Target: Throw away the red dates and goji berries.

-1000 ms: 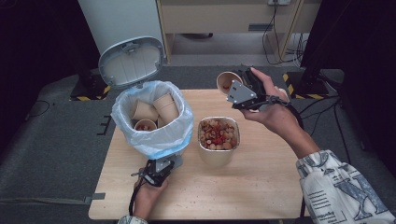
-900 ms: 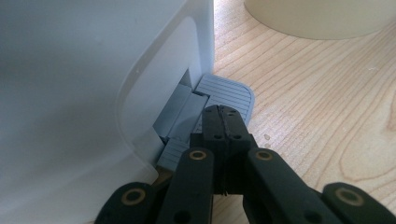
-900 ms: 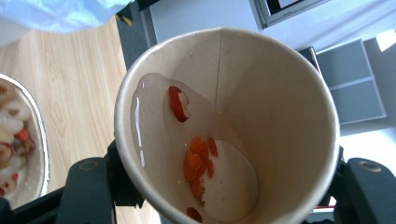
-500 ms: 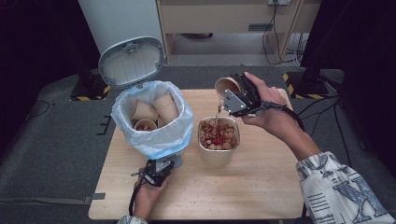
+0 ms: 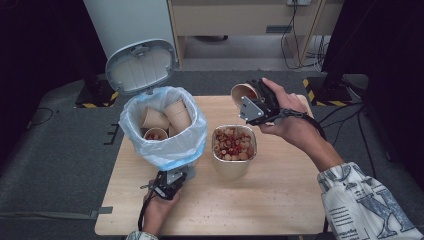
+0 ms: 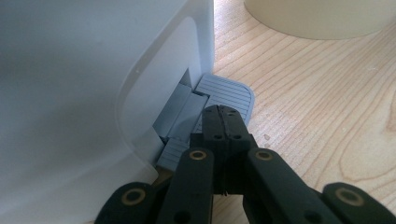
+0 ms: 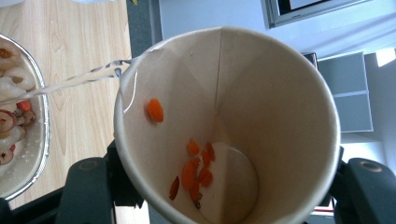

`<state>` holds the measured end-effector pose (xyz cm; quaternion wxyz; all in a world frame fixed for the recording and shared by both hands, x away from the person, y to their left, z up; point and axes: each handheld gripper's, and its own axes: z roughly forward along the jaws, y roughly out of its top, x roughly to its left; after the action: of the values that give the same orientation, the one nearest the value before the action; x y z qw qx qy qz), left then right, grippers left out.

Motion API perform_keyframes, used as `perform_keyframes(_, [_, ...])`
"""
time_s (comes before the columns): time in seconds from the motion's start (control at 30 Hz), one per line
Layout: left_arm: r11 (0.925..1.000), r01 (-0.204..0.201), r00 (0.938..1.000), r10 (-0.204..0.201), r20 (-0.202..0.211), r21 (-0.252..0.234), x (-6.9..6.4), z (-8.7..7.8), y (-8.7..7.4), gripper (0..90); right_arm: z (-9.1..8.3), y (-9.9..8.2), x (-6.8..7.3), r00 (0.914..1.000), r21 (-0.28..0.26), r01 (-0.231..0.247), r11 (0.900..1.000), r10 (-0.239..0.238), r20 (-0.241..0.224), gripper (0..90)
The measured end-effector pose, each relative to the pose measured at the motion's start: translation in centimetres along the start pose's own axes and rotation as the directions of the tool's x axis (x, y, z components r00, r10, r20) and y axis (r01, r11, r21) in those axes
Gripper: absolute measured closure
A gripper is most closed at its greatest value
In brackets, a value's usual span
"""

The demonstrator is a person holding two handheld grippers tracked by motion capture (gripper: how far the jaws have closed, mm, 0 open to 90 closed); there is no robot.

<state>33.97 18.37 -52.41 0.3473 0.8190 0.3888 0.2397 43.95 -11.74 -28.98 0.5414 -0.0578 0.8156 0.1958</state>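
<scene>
A brown paper cup is tipped on its side above the table's far right, with my right gripper shut on it. Inside the cup cling a few orange-red bits, and a thin stream of liquid runs off its rim toward the foil container. That foil container of mixed food stands mid-table. My left gripper is shut, its tips pressing on the grey pedal at the foot of the white bin. The left gripper sits at the bin's near side.
The bin's lid stands open at the back, and several used paper cups lie inside the white bag. The wooden table has bare room at the front right. A cabinet and cables stand beyond the far edge.
My right hand has tilted the cup further over toward the foil container, and liquid has started to pour out. The left gripper has stayed on the pedal.
</scene>
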Motion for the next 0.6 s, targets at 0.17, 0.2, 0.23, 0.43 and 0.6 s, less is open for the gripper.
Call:
perform_keyframes(0.17, [1.0000, 0.000, 1.0000, 0.000, 0.001, 0.000, 0.02, 0.00, -0.01, 89.8, 0.02, -0.07, -0.09, 1.0000, 0.003, 0.002, 1.0000, -0.002, 0.003, 32.8])
perform_keyframes(0.2, [1.0000, 0.000, 1.0000, 0.000, 0.001, 0.000, 0.02, 0.00, -0.01, 89.8, 0.01, -0.10, -0.10, 1.0000, 0.002, 0.001, 1.0000, -0.001, 0.003, 32.8])
perform_keyframes(0.23, [1.0000, 0.001, 1.0000, -0.001, 0.000, 0.000, 0.01, 0.00, -0.01, 89.8, 0.01, -0.13, -0.12, 1.0000, 0.002, 0.001, 1.0000, -0.001, 0.004, 32.8])
perform_keyframes(0.43, [1.0000, 0.000, 1.0000, 0.000, 0.001, 0.000, 0.01, 0.00, 0.00, 89.8, -0.02, -0.23, -0.06, 1.0000, 0.003, -0.004, 1.0000, 0.004, 0.003, 32.8])
perform_keyframes(0.6, [1.0000, 0.000, 1.0000, 0.000, 0.001, -0.001, 0.01, 0.00, -0.01, 89.7, -0.02, -0.27, -0.07, 1.0000, 0.005, -0.005, 1.0000, 0.005, 0.004, 32.8])
